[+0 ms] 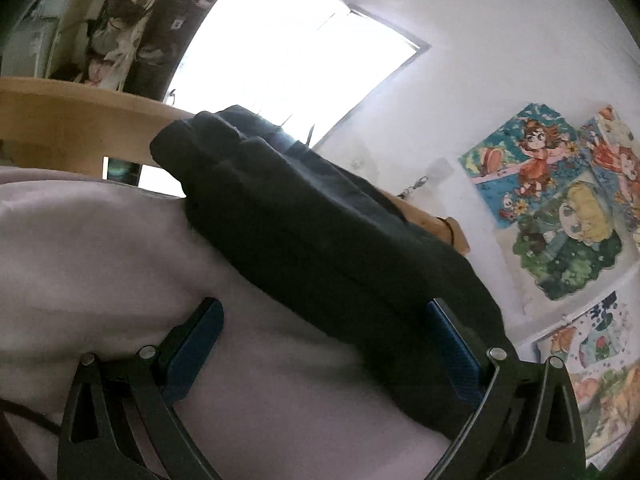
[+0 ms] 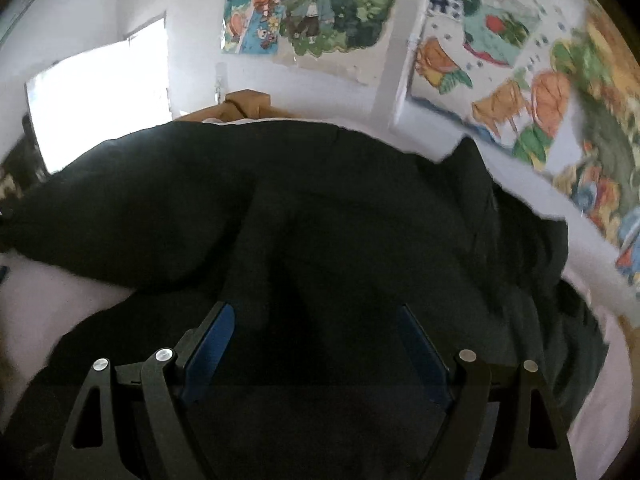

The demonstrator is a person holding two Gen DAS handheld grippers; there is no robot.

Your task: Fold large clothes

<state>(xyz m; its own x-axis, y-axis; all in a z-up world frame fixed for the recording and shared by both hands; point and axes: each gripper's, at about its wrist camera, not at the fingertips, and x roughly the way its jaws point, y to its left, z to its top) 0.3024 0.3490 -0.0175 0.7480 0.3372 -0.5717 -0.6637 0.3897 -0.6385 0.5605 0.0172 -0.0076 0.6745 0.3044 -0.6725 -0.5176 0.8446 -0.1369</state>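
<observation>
Left wrist view: the left gripper [image 1: 324,340] is spread wide and empty above the pale pink bedsheet [image 1: 100,248], beside the bulky black fabric garment [image 1: 320,232]. The right gripper [image 2: 316,340] is also spread wide, holding nothing, over the garment.

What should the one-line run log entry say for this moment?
stage: pre-grasp | left gripper: open, over pale sheet, at dark garment edge | right gripper: open, over garment | garment: bunched, unfolded

White wall [image 1: 500,40], bright window [image 1: 288,44], posters [image 2: 500,60]

Both wrist views low, close; share dark garment [image 1: 320,240], posters [image 2: 312,8].
</observation>
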